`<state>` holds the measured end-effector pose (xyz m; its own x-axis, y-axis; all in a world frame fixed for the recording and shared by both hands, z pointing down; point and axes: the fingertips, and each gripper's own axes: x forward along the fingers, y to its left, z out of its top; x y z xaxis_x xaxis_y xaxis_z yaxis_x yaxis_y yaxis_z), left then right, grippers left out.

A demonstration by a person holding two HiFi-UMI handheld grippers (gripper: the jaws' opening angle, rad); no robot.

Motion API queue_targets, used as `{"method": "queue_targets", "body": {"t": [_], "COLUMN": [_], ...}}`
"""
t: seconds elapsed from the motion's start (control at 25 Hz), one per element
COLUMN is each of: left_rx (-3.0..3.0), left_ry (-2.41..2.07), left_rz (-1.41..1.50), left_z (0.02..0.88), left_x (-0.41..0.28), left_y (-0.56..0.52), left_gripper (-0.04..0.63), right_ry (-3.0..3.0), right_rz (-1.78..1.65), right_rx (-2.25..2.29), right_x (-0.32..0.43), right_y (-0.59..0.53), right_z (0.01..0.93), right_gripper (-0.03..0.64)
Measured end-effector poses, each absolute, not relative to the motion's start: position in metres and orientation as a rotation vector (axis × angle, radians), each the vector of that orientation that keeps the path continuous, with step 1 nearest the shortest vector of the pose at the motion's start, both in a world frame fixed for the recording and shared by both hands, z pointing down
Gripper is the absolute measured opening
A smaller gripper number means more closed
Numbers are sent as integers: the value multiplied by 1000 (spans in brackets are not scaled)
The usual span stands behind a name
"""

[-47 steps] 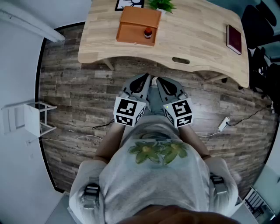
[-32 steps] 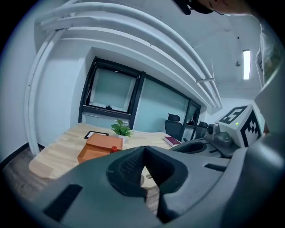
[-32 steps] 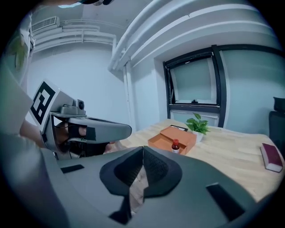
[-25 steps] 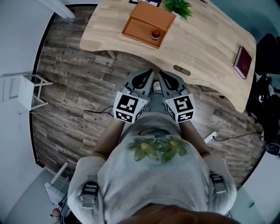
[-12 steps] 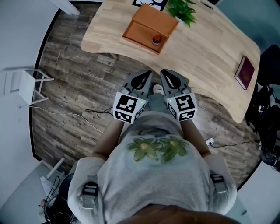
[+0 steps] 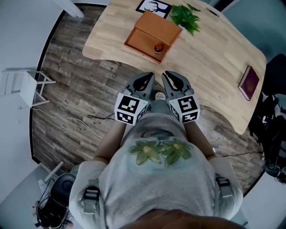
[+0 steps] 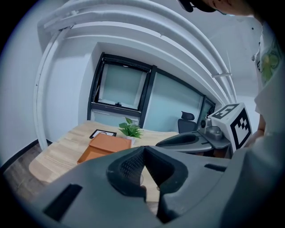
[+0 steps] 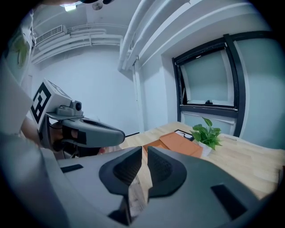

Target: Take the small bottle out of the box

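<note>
An orange-brown box point(image 6: 151, 32) stands open on the wooden table point(image 6: 210, 53), its lid leaning back. A small bottle with a red cap point(image 6: 158, 48) stands in the box near its front right corner. My left gripper point(image 6: 150, 75) and right gripper point(image 6: 166, 74) are held side by side in front of the person's chest, over the floor and short of the table's near edge. Both are shut with nothing between the jaws. The left gripper view shows its shut jaws point(image 7: 143, 148) with the box point(image 7: 106, 145) beyond; the right gripper view shows its tips point(image 8: 144, 149) and the box point(image 8: 179, 143). Neither gripper view shows the bottle.
A potted plant point(image 6: 187, 17) and a framed picture point(image 6: 154, 6) stand behind the box. A dark red book point(image 6: 248, 83) lies at the table's right end. A white frame point(image 6: 24, 87) and cables point(image 6: 67, 120) are on the floor at left, an office chair point(image 6: 273, 120) at right.
The table and box have shifted in the head view and sit a little nearer to the grippers. Both grippers stay shut, side by side at the chest.
</note>
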<state>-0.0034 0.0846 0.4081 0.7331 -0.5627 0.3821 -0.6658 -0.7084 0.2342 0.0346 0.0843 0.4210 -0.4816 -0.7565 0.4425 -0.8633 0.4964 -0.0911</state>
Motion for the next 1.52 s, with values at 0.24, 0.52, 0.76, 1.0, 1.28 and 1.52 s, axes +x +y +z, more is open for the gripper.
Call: {"method": "queue_targets", "body": {"t": [0.24,0.52,0.76,1.0,1.28,1.52], "left_rx": [2561,2511,2459,2414,2347,2322], "left_ry": [-1008,-1086,-1163,-1243,-1307,-1301], "left_rz": [398,402,405,415,377,400], "left_z": [406,413,420,425,430,440], "left_x": [3,12,16,16,19,18], "left_y": [71,63,57,54,58,61], "left_gripper": [8,8,8,8,8,8], "right_ry": [-2437,-2469,-2488,-2502,-2504,-2487], "right_rz": [413,419,432,442,419,428], "right_rx": [1313,1235,1144,1058,998,1006], "right_x": [44,56,62,67,74,74], "right_y": [72,60,53,53,50,41], "right_z": [419,425,437,444,453,462], "right_gripper": [12,12,59,117,147,158]}}
